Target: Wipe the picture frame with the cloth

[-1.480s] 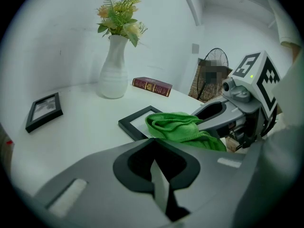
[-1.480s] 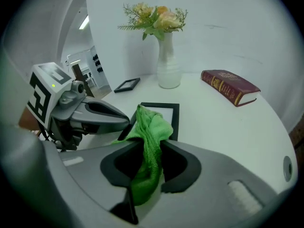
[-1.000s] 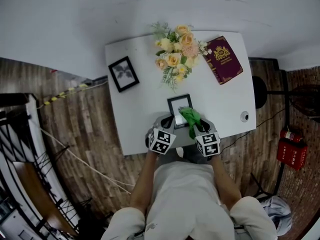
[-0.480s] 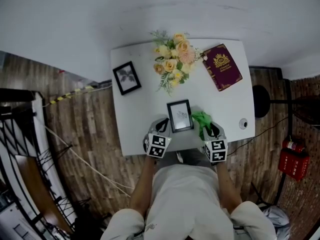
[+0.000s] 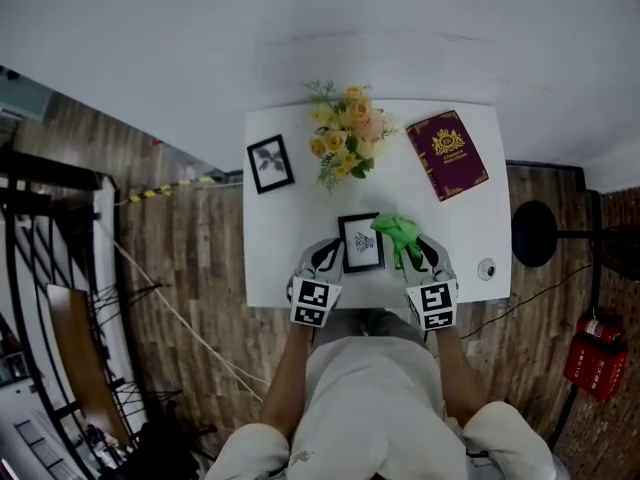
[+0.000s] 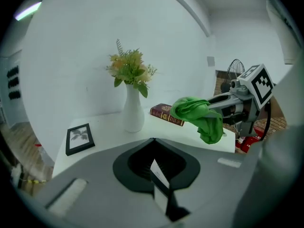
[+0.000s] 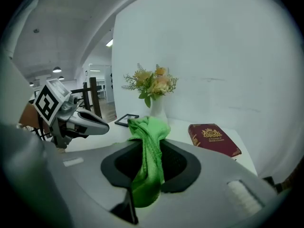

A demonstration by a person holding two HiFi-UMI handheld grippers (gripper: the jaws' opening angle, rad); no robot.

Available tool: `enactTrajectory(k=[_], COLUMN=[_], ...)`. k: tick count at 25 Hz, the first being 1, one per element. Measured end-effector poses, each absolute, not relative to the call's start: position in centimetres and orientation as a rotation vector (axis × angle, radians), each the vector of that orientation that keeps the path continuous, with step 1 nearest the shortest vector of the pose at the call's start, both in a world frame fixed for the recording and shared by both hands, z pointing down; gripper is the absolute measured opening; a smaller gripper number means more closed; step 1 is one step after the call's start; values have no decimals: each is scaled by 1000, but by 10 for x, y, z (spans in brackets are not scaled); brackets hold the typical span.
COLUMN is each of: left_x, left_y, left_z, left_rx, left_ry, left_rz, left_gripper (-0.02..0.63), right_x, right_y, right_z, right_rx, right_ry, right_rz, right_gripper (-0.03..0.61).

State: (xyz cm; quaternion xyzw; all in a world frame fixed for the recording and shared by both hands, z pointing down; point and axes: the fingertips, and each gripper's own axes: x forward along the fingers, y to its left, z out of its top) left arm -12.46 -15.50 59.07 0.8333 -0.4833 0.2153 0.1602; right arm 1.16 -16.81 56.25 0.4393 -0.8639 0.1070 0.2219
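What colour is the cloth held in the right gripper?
Bright green; the cloth shows best in the right gripper view.

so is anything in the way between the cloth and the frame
Nothing visible. The cloth, clamped in the right gripper, hangs right beside the frame, which the left gripper holds. The flowers and book lie farther back on the table.

White table (image 5: pixel 275 248): flower vase (image 5: pixel 345 138) centre-back, maroon book (image 5: pixel 447 154) right, small black-framed print (image 5: pixel 270 163) left; red extinguisher (image 5: pixel 595 358) on floor.
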Motion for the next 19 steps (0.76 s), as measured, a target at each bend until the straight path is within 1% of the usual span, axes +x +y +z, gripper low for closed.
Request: enactTrajectory(k=[7, 19], left_x=[-114, -122], left_y=[-156, -173], left_z=[576, 563], left_rx=[2391, 2383], left_ry=[-1451, -1554], left_rz=[616, 509], left_gripper=[20, 20], right_x=[10, -10], right_y=[-179, -191], right_z=[555, 553], right_rx=[1159, 1110], right_ry=[-2461, -2503], right_rz=[278, 252], right_gripper=[92, 92])
